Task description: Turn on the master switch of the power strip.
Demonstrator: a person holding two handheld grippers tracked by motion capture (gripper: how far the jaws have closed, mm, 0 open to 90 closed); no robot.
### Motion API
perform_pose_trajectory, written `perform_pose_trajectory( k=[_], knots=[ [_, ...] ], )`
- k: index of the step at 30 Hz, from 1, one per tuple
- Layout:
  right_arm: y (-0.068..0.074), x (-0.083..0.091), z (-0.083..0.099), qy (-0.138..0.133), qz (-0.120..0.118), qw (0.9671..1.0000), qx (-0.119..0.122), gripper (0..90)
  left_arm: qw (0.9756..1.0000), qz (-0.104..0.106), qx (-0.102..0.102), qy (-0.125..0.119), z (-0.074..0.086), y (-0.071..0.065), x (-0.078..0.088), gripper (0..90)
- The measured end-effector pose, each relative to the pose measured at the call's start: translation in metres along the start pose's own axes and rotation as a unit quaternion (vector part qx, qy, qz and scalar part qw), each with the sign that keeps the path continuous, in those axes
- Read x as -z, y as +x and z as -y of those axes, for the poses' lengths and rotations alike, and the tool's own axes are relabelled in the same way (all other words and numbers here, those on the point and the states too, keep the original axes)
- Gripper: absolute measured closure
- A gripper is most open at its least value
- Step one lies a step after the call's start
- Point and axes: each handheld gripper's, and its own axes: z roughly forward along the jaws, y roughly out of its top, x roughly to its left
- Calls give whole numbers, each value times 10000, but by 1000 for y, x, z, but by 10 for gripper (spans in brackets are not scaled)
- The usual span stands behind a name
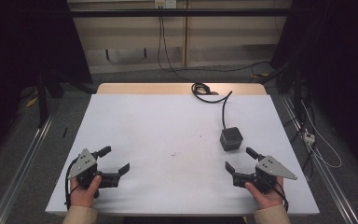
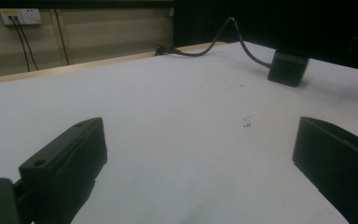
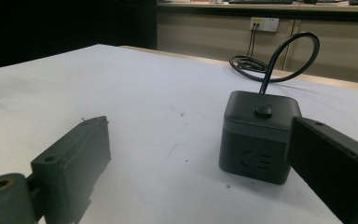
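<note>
Left gripper (image 1: 118, 159): jaws spread wide, holding nothing, resting low over the white surface (image 1: 168, 121) at its near left, well apart from the work

Black cube socket block (image 1: 231, 139): upright on the right half of the surface, cable (image 1: 214, 95) running off its far side to the back edge. Round button on top (image 3: 263, 111), outlet holes on the face toward the right gripper view

Right gripper (image 1: 242, 160): jaws also wide apart and empty, near the cube, just short of it

Judgement: rigid plastic shell, moderately heavy for its size, smooth sides likely slippery; stiff cable may tug. Best hold: two opposite flat side walls, low, clear of the button
</note>
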Motion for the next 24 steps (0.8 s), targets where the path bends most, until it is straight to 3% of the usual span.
perform_pose_trajectory(
  k=[24],
  knots=[
    [-3, -9, -9, 32, 111, 9999, 66, 99, 10000, 14, -4, 14, 1, 1, 0, 26]
  ],
)
